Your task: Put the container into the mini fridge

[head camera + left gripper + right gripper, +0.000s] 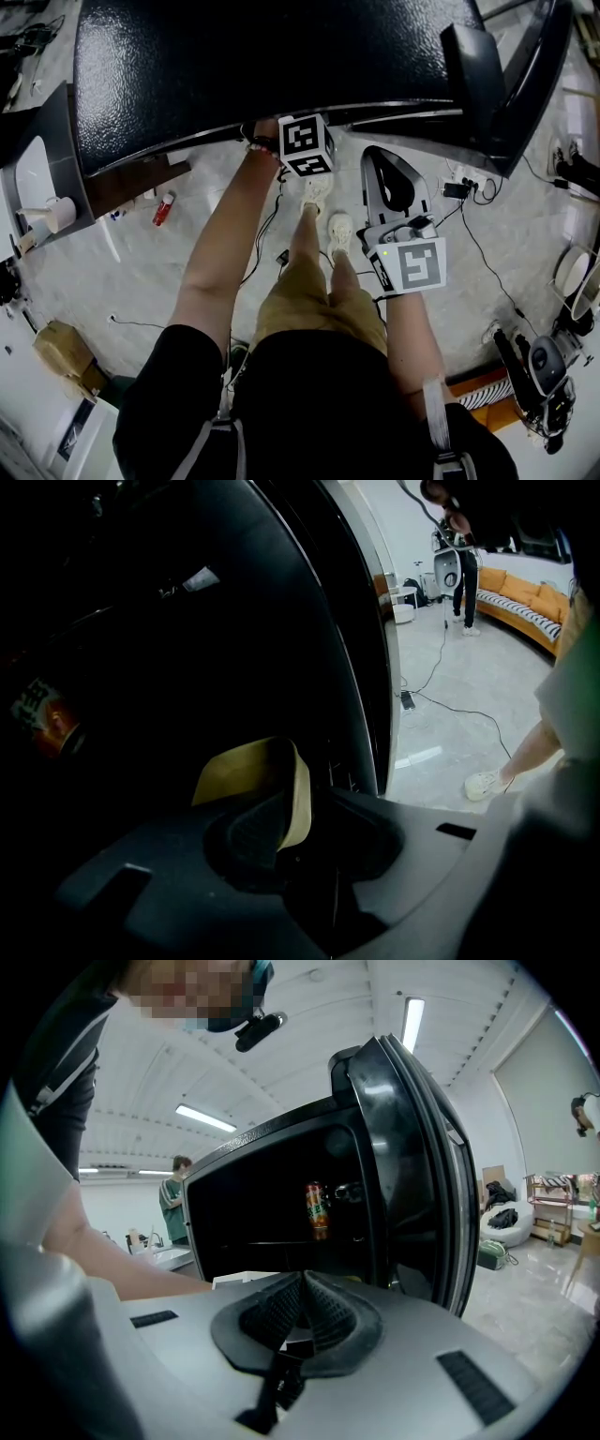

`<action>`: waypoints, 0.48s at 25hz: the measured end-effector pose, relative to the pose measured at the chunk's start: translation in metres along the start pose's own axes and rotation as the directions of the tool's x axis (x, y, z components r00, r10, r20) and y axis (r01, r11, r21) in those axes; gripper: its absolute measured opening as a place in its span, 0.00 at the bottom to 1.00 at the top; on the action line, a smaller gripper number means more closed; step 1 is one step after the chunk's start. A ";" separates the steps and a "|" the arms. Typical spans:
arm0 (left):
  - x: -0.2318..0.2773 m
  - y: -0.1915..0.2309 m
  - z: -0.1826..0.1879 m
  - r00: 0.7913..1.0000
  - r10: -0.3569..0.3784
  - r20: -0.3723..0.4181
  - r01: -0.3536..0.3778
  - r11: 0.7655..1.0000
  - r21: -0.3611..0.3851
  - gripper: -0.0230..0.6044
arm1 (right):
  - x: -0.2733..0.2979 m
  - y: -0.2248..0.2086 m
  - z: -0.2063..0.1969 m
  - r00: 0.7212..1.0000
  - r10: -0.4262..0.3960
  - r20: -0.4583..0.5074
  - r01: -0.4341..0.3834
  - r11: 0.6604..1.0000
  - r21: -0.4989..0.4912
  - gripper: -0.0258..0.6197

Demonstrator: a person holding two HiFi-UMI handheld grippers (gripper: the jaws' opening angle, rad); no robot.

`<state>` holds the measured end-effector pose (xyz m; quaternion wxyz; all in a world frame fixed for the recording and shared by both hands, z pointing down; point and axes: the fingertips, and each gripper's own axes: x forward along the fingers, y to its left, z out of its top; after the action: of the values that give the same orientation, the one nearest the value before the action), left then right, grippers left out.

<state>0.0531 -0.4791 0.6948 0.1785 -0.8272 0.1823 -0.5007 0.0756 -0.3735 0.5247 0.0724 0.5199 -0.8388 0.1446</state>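
The black mini fridge (262,75) fills the top of the head view, its door (506,84) swung open at the right. My left gripper (305,145) reaches in under the fridge's front edge, so its jaws are hidden there. In the left gripper view the left gripper (291,808) is shut on the wall of a tan container (248,766), inside the dark fridge. My right gripper (382,159) hangs in front of the fridge. Its pads (302,1283) meet with nothing between them. An orange can (317,1209) stands inside the fridge (272,1213).
Cables and a power strip (464,187) lie on the floor by the door. A red bottle (163,208) lies at the left. The person's shoes (319,192) stand just before the fridge. Another person (173,1199) stands behind it. An orange sofa (525,597) lines the far wall.
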 end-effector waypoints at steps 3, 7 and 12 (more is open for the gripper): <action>-0.003 0.000 -0.002 1.000 -0.001 -0.003 0.001 1.000 -0.002 0.20 | 0.001 0.002 0.001 1.000 0.000 0.002 0.000 1.000 0.001 0.10; -0.009 0.002 0.000 1.000 -0.001 -0.006 0.001 1.000 -0.012 0.20 | 0.000 0.004 0.010 1.000 0.005 0.011 -0.005 1.000 -0.007 0.10; -0.026 0.008 0.003 1.000 0.020 -0.005 -0.020 1.000 -0.022 0.20 | -0.008 0.009 0.022 1.000 0.009 0.012 -0.009 1.000 -0.009 0.10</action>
<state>0.0440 -0.4729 0.6701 0.1737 -0.8262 0.1964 -0.4987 0.0718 -0.3703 0.5006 0.0691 0.5165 -0.8422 0.1381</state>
